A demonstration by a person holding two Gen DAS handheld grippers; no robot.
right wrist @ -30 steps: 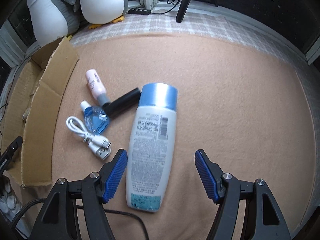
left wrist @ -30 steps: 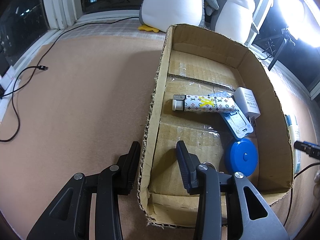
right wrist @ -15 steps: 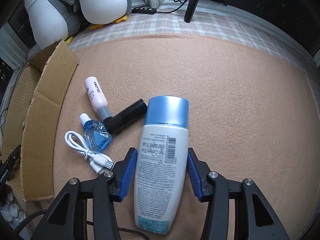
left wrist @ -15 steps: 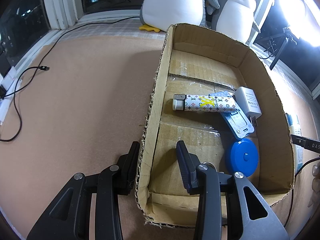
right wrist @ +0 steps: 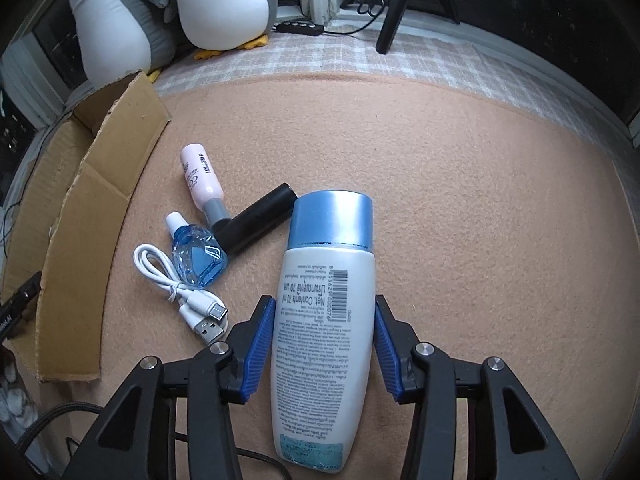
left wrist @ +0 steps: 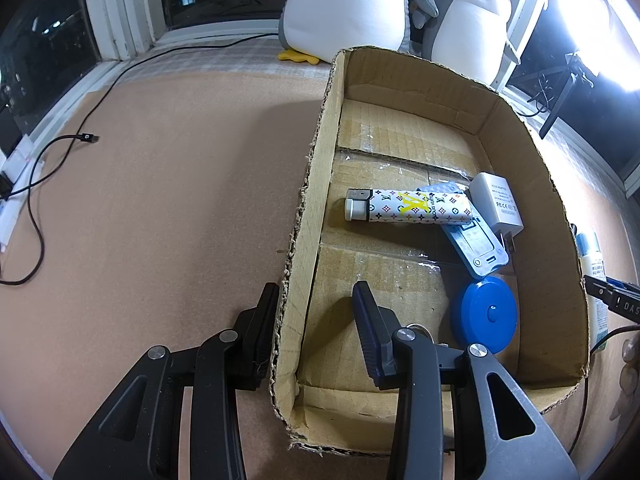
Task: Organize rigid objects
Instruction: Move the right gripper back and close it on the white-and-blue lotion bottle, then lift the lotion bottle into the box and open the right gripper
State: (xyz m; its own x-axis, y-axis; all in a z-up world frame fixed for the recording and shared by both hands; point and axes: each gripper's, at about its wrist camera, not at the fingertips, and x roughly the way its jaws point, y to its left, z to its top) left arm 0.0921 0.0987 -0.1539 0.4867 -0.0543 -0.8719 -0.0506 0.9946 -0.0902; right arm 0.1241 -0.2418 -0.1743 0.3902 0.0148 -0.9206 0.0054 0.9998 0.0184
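One bottle, cap pointing away

A home, likely a bay-window nook in a bedroom or living room. Two plush penguins sit at the far edge of a pink felt mat, against white window frames with dark glass behind, so it is night. A checked cloth lines the sill. Toiletries lie on the mat: a lotion bottle, a pink tube, an eye-drop bottle, a white cable. A bright lamp on a stand and a tripod leg suggest a filming setup.
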